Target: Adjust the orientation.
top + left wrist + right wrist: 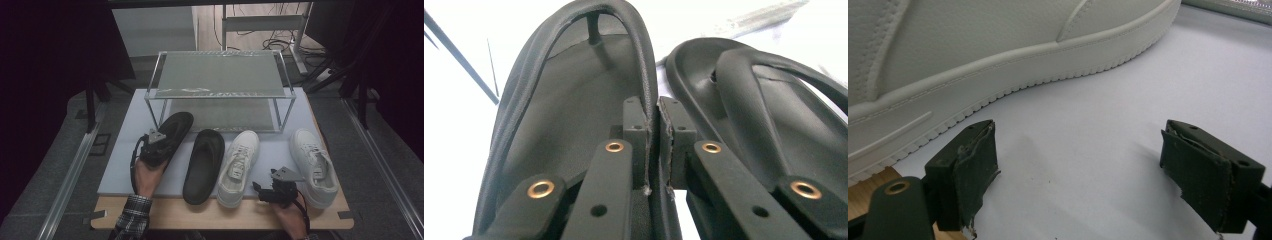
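On the table's pale mat (125,170), seen from the high view, four shoes lie in a row in front of a metal shoe rack (220,82). The left black flip-flop (172,132) sits near the mat's left edge, with its toe by the rack's left leg. The left gripper (152,142) is on its heel end, held by the person's left hand (145,177). Next comes a second black flip-flop (203,165), then a white sneaker (240,167), then another white sneaker (314,165) near the right edge. The right gripper (272,192) rests at the front edge of the mat, between the two sneakers, and the right hand (290,215) holds it.

From the left gripper view, the left gripper (653,145) has its jaws pressed together on the thin side rim of the left black flip-flop (569,105), pinching it. The second black flip-flop (769,110) lies just beside it on the right.

From the right gripper view, the right gripper (1078,165) has its jaws spread wide, with bare mat (1128,85) between them. A white sneaker (973,45) lies close by, up and to the left, and it is not touching the jaws. A bit of the wooden table (868,187) shows at the lower left corner.
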Tool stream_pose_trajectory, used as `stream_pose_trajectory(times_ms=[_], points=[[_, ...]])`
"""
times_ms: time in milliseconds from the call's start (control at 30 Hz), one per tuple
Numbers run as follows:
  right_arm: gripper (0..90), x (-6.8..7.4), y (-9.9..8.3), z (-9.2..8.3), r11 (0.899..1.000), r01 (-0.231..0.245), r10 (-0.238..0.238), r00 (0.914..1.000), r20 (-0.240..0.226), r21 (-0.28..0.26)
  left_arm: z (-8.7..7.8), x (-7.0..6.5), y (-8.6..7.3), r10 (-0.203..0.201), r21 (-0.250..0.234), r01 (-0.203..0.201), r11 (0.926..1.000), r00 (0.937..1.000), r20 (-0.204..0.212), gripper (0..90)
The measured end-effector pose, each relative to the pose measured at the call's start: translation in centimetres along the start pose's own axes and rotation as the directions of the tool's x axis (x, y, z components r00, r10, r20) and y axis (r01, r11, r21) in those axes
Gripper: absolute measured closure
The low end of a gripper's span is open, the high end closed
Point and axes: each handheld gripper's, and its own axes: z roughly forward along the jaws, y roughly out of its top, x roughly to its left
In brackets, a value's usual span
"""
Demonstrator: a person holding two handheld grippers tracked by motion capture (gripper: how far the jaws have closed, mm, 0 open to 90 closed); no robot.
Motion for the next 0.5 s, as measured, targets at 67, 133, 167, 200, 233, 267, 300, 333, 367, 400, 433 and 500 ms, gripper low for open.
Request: stream_pose_trajectory(times_ms=[67, 133, 167, 200, 233, 267, 300, 333, 367, 400, 433, 500], points=[[15.5, 0.0, 0.0, 0.0, 1.000, 0.000, 0.000, 1.0000, 0.000, 0.000, 0.4, 0.1, 0.2, -0.005, 0.000, 0.005, 1.0000, 1.0000, -0.001, 83.0], [15.5, 0.0, 0.0, 0.0, 1.000, 0.000, 0.000, 1.0000, 0.000, 0.000, 0.8, 0.1, 0.4, -0.010, 0.002, 0.010, 1.0000, 0.9999, -0.006, 83.0], [15.5, 0.0, 0.0, 0.0, 1.000, 0.000, 0.000, 1.0000, 0.000, 0.000, 0.9, 0.1, 0.5, -0.010, 0.001, 0.010, 0.9999, 0.9999, -0.009, 83.0], [15.5, 0.0, 0.0, 0.0, 1.000, 0.000, 0.000, 1.0000, 0.000, 0.000, 1.1, 0.2, 0.6, -0.011, 0.000, 0.011, 0.9999, 0.9999, -0.011, 83.1], [15.5, 0.0, 0.0, 0.0, 1.000, 0.000, 0.000, 1.0000, 0.000, 0.000, 1.3, 0.2, 0.7, -0.013, 0.000, 0.013, 0.9999, 0.9998, -0.012, 83.1], [15.5, 0.0, 0.0, 0.0, 1.000, 0.000, 0.000, 1.0000, 0.000, 0.000, 1.5, 0.2, 0.8, -0.014, -0.002, 0.014, 0.9999, 0.9998, -0.010, 83.1], [15.5, 0.0, 0.0, 0.0, 1.000, 0.000, 0.000, 1.0000, 0.000, 0.000, 1.6, 0.2, 0.9, -0.018, -0.005, 0.018, 0.9998, 0.9998, -0.008, 83.1], [15.5, 0.0, 0.0, 0.0, 1.000, 0.000, 0.000, 1.0000, 0.000, 0.000, 1.8, 0.1, 1.1, -0.018, -0.006, 0.018, 0.9998, 0.9998, -0.007, 83.1], [15.5, 0.0, 0.0, 0.0, 1.000, 0.000, 0.000, 1.0000, 0.000, 0.000, 1.9, 0.1, 1.2, -0.019, -0.008, 0.019, 0.9998, 0.9998, -0.007, 83.1], [15.5, 0.0, 0.0, 0.0, 1.000, 0.000, 0.000, 1.0000, 0.000, 0.000, 2.1, 0.0, 1.4, -0.019, -0.011, 0.019, 0.9998, 0.9998, -0.008, 83.1], [15.5, 0.0, 0.0, 0.0, 1.000, 0.000, 0.000, 1.0000, 0.000, 0.000, 2.3, 0.0, 1.5, -0.015, -0.012, 0.014, 0.9998, 0.9998, -0.011, 83.1], [15.5, 0.0, 0.0, 0.0, 1.000, -0.001, 0.001, 1.0000, -0.001, 0.000, 2.6, -0.2, 1.8, -0.013, -0.013, 0.012, 0.9998, 0.9998, -0.017, 83.1]])
